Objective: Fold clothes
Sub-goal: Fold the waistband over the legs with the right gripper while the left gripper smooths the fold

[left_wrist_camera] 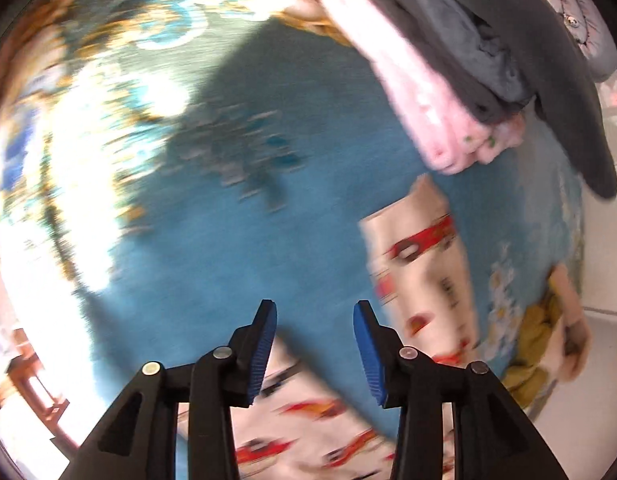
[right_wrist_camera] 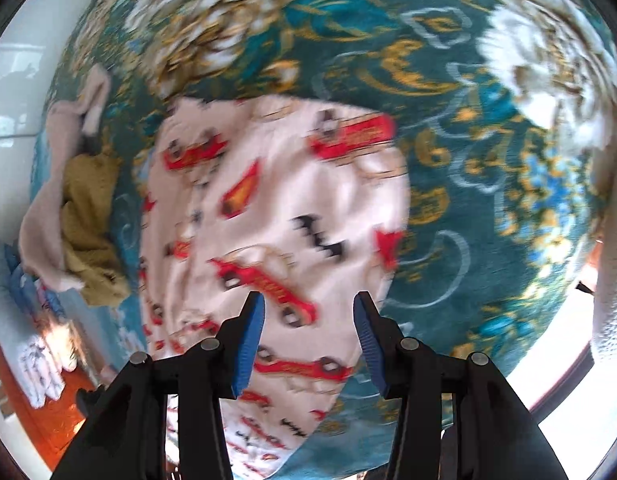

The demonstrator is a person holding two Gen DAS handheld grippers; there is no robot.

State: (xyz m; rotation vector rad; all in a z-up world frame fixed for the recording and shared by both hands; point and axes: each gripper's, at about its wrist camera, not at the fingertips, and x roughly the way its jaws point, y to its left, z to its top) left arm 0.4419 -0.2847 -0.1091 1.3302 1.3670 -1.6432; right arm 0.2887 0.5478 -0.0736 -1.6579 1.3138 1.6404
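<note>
A cream garment printed with red cars (right_wrist_camera: pixel 276 216) lies spread on the teal floral blanket (right_wrist_camera: pixel 448 128). My right gripper (right_wrist_camera: pixel 310 308) is open and empty, hovering over the garment's near part. In the left wrist view the same garment (left_wrist_camera: pixel 424 264) lies to the right of and below my left gripper (left_wrist_camera: pixel 314 314), which is open and empty above the blue blanket (left_wrist_camera: pixel 212 248). Both views are motion-blurred.
A stack of folded pink and grey clothes (left_wrist_camera: pixel 480 80) sits at the upper right of the left view. A beige and mustard clothes heap (right_wrist_camera: pixel 80 208) lies left of the car garment; it also shows in the left wrist view (left_wrist_camera: pixel 548 332). White floor borders the blanket.
</note>
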